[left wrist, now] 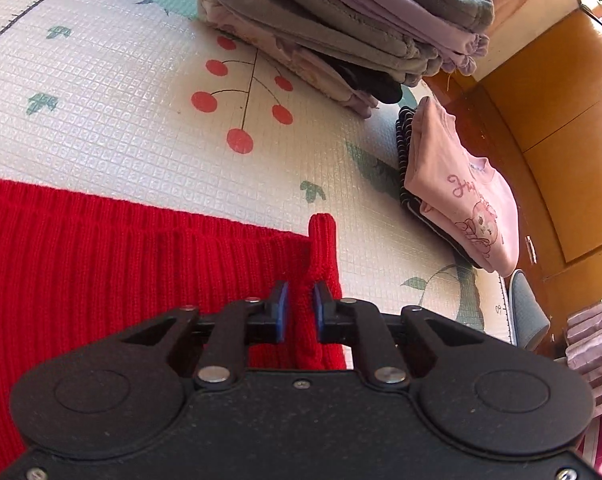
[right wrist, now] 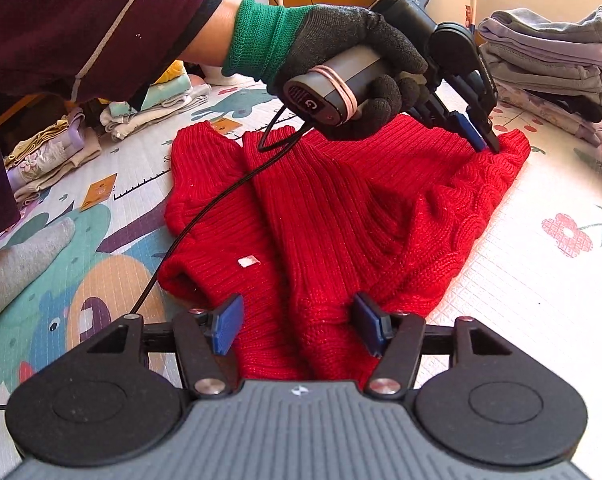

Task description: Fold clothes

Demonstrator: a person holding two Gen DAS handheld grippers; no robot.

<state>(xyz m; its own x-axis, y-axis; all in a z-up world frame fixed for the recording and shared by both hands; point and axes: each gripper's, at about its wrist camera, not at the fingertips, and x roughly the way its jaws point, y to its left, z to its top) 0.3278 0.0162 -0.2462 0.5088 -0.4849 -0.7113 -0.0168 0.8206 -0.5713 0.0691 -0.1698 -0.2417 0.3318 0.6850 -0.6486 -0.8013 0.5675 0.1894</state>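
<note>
A red knitted sweater lies partly folded on a patterned play mat. In the left wrist view the sweater fills the lower left. My left gripper is shut on a raised fold of the sweater near its far corner; it also shows in the right wrist view, held by a gloved hand. My right gripper is open, its blue pads on either side of the sweater's near edge, low over the knit.
A tall stack of folded grey and lilac clothes stands on the mat beyond the sweater. A folded pink top on striped cloth lies at the right. More folded clothes sit at the left. A black cable crosses the sweater.
</note>
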